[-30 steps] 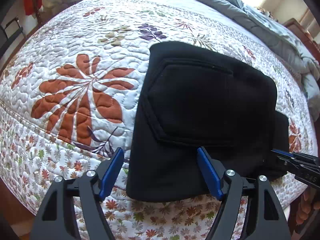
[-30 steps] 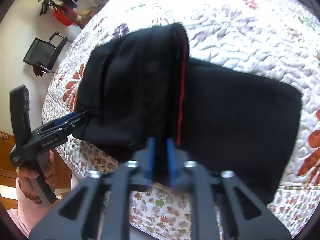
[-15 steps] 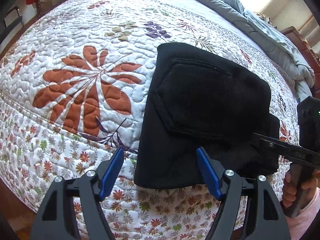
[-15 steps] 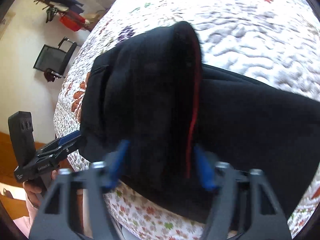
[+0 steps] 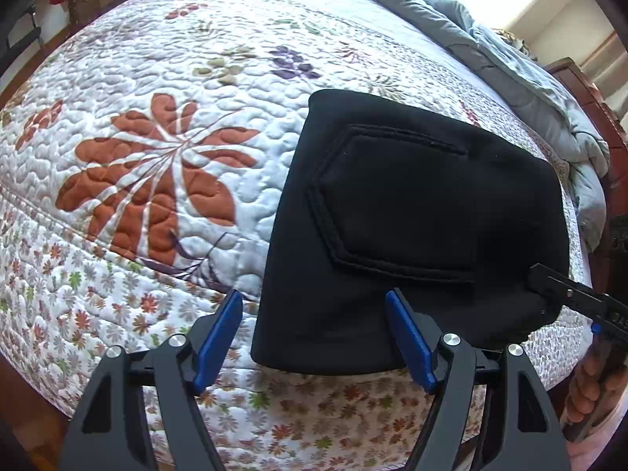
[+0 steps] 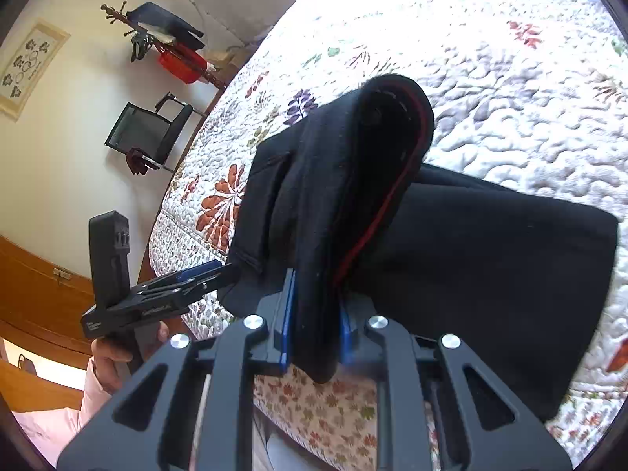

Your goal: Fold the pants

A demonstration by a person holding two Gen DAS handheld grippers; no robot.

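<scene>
Black pants [image 5: 412, 216] lie folded on the floral quilt [image 5: 157, 157], back pocket up. My left gripper [image 5: 314, 333] hovers open over their near left corner, its right finger above the cloth and its left finger over the quilt. In the right wrist view, a raised fold of the pants [image 6: 333, 196] with a red seam runs up from my right gripper [image 6: 316, 322]. Its jaws are closing, and the blue pads pinch that fold at the near edge. The lower layer [image 6: 490, 274] stays flat on the bed. The left gripper [image 6: 225, 271] shows side-on at the pants' left corner.
The pants lie near the bed's front edge, where the quilt drops away. A grey duvet [image 5: 530, 78] is bunched along the far right by a wooden bed frame [image 5: 588, 90]. A chair [image 6: 149, 133] and a coat rack [image 6: 168, 43] stand by the wall.
The right gripper's jaws, wide around the fold half a second ago, now pinch it, and the fold stands higher. The left gripper has stayed open and hardly moved.
</scene>
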